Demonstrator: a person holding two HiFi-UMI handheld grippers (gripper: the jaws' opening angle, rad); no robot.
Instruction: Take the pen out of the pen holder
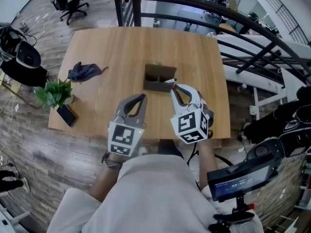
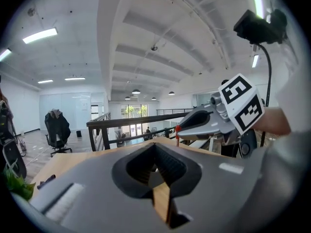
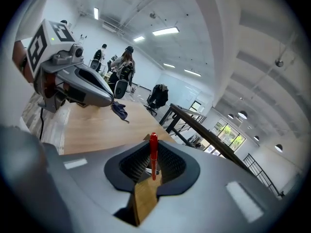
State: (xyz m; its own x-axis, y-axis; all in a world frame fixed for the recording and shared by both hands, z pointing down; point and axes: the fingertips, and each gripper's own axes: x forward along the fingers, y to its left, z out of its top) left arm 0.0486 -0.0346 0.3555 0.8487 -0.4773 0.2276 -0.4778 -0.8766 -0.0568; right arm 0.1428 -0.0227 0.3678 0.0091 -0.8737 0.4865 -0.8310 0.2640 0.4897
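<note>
Closest up is the person's pale shirt, filling the bottom of the head view. Going from the left: a small green plant sits at the left edge of the wooden counter, with a dark phone just beside it toward the near corner. A crumpled dark cloth lies a bit further in, well apart from everything else.

Next comes the left gripper, held over the near part of the counter. Its jaws are closed tip to tip with nothing between them; you just see bare wood through the gap behind the tips.

Around the middle of the counter is the brown holder, standing upright, dark inside. From the head view I can't make out whether anything is in it.

Then the right gripper, with its tips right by the holder's near right corner. Its jaws are pinched on a red pen, which stands upright between the tips with the top sticking out above them. The left gripper view shows the same red tip poking up from those jaws. I honestly can't tell if the pen's lower end is fully clear of the holder.

Off to the right, past the counter, a dark railing runs by.
</note>
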